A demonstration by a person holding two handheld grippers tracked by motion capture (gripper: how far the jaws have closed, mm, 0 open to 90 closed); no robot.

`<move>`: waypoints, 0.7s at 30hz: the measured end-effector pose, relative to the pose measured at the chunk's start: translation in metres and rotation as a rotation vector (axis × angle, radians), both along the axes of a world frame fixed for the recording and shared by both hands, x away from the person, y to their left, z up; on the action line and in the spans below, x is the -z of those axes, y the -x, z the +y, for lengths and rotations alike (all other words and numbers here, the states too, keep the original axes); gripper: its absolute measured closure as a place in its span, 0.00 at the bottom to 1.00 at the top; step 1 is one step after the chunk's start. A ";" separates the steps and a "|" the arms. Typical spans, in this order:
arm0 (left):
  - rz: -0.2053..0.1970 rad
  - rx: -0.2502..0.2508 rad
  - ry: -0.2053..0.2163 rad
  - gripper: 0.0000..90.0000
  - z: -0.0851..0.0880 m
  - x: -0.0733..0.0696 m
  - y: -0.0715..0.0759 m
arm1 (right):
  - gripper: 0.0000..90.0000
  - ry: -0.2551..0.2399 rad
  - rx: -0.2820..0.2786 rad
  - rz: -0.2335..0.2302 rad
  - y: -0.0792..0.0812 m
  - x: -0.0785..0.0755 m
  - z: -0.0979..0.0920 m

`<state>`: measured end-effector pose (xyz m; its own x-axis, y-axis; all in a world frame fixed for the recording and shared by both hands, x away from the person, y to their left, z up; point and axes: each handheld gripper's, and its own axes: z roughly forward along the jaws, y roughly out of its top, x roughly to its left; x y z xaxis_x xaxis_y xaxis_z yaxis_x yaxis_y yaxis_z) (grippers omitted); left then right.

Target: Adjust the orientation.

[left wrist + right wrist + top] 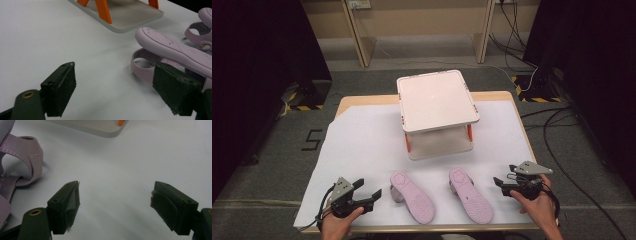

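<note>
Two lilac sandals lie sole-up on the white sheet: the left sandal (pixel 412 196) and the right sandal (pixel 470 194). My left gripper (pixel 369 189) sits just left of the left sandal, open, with nothing between its jaws. In the left gripper view this gripper (pixel 115 72) points at the bare sheet, and the left sandal (pixel 172 48) lies beside its right jaw, with the other sandal (pixel 202 30) beyond. My right gripper (pixel 504 176) is to the right of the right sandal, open and empty. In the right gripper view this gripper (pixel 115 191) faces bare sheet, a sandal strap (pixel 27 152) at its left.
A white two-tier rack (pixel 437 100) with orange legs stands mid-table behind the sandals; its lower tray (pixel 135 17) shows in the left gripper view, and a corner of that tray (pixel 100 130) in the right gripper view. The table edge (pixel 422 229) runs close in front. Cables lie on the floor at right.
</note>
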<state>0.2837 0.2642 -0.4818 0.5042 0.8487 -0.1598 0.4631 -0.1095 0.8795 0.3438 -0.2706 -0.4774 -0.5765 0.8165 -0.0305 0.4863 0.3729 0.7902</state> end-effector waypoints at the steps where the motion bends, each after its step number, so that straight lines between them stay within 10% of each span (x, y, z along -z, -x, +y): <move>1: 0.000 0.000 0.000 0.20 0.000 0.000 0.000 | 0.26 0.000 0.000 0.000 0.000 0.000 0.000; 21: -0.004 0.040 0.005 0.20 -0.007 -0.001 0.002 | 0.26 0.000 0.002 -0.002 0.000 0.000 0.000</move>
<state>0.2821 0.2572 -0.4808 0.5385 0.8269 -0.1621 0.4549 -0.1233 0.8820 0.3438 -0.2708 -0.4771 -0.5745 0.8179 -0.0316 0.4856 0.3716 0.7912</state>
